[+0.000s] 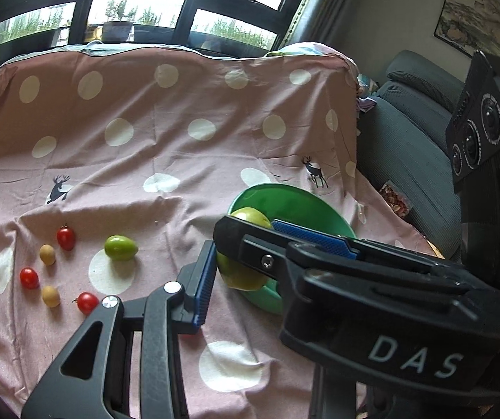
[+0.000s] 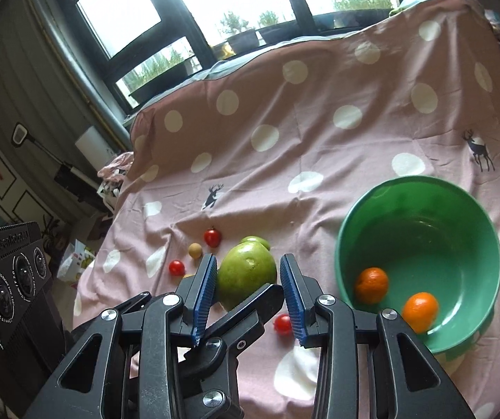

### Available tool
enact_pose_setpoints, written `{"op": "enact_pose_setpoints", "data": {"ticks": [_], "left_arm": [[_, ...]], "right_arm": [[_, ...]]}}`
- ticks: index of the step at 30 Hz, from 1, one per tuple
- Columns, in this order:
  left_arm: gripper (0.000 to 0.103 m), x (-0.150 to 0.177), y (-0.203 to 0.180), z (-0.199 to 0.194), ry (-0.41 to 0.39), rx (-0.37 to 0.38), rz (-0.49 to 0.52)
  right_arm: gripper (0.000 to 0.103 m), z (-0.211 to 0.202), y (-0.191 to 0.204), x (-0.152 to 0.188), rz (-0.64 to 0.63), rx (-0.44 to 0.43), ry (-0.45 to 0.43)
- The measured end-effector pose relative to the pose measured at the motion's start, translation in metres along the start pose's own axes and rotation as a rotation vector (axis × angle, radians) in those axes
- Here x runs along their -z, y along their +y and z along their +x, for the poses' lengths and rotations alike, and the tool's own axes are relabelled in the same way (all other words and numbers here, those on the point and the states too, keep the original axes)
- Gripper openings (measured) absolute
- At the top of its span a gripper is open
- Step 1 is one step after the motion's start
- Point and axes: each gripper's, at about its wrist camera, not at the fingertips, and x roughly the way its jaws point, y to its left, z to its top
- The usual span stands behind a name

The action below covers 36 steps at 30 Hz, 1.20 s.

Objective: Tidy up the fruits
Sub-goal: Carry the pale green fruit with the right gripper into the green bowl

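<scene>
A large green pear-like fruit (image 2: pixel 246 272) hangs above the cloth beside the green bowl (image 2: pixel 420 179). My right gripper (image 2: pixel 248 274) is shut on it, a blue pad on either side. My left gripper (image 1: pixel 239 272) grips the same fruit (image 1: pixel 243 277). Its left pad presses the fruit, and its other finger (image 2: pixel 263 296) crosses under the right gripper (image 1: pixel 246 225). Two oranges (image 2: pixel 372 284) lie in the bowl (image 1: pixel 284 199). A smaller green fruit (image 1: pixel 120 248), three cherry tomatoes (image 1: pixel 65 238) and two tan round fruits (image 1: pixel 47 254) lie on the cloth to the left.
A pink polka-dot cloth (image 1: pixel 180 111) covers the table and rises over a backing at the far side. A grey sofa (image 1: pixel 407 139) with a snack bag (image 1: pixel 398 199) stands right of the table. Windows run behind. Left of the table the cloth drops to a cluttered floor (image 2: pixel 75 258).
</scene>
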Motion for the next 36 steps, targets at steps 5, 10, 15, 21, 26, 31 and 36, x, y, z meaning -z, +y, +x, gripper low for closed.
{"op": "enact_pose_setpoints", "data": {"ticks": [5, 10, 15, 21, 26, 31, 36], "left_arm": [[0.033, -0.006, -0.022, 0.022, 0.024, 0.049, 0.035], [0.033, -0.006, -0.038, 0.049, 0.071, 0.098, 0.041], [0.033, -0.003, -0.048, 0.074, 0.118, 0.132, 0.036], [0.033, 0.001, -0.054, 0.094, 0.163, 0.141, 0.037], [0.033, 0.005, -0.058, 0.106, 0.185, 0.135, 0.045], [0.033, 0.009, -0.058, 0.115, 0.208, 0.143, 0.031], [0.033, 0.011, -0.059, 0.121, 0.223, 0.152, 0.023]], "right_arm": [[0.041, -0.014, -0.029, -0.006, 0.061, 0.037, -0.026], [0.041, -0.019, -0.057, -0.007, 0.115, 0.087, -0.023], [0.042, -0.014, -0.080, -0.006, 0.154, 0.148, 0.002], [0.043, -0.007, -0.104, -0.004, 0.205, 0.178, 0.040], [0.044, 0.000, -0.117, 0.000, 0.245, 0.178, 0.080], [0.044, 0.006, -0.125, 0.002, 0.265, 0.197, 0.107], [0.044, 0.008, -0.132, 0.004, 0.282, 0.202, 0.122]]}}
